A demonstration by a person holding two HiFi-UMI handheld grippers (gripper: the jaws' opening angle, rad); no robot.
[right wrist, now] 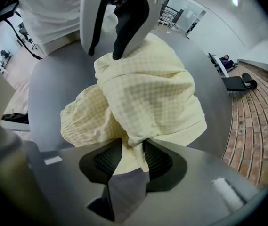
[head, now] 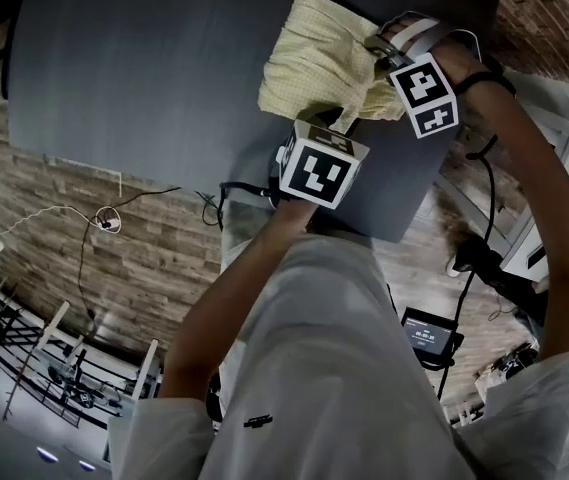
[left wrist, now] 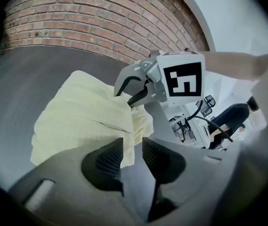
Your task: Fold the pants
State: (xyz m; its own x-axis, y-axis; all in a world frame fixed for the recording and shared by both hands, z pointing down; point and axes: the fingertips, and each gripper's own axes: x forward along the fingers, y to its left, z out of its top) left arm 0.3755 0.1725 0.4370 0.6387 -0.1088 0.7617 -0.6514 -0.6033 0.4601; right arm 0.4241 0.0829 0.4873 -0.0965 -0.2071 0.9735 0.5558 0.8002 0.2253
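The pale yellow checked pants [head: 319, 58] lie bunched in a folded heap at the near right corner of the dark grey table [head: 164, 68]. My left gripper [head: 349, 120] is at the heap's near edge. In the left gripper view its jaws [left wrist: 133, 152] stand apart, with a cloth edge [left wrist: 126, 149] hanging against the left pad and a gap beside it. My right gripper [head: 379, 48] is at the heap's right side. A gathered fold of the pants [right wrist: 148, 93] sits between the parted jaws of the right gripper [right wrist: 134, 157]. Each gripper shows in the other's view [left wrist: 134, 86] [right wrist: 119, 32].
The table's edge [head: 404, 223] runs just below the pants, with wood floor and cables [head: 104, 218] beyond it. A brick wall [left wrist: 96, 22] stands behind the table. The person's white shirt [head: 334, 368] fills the lower head view. A monitor [head: 429, 333] sits at floor level on the right.
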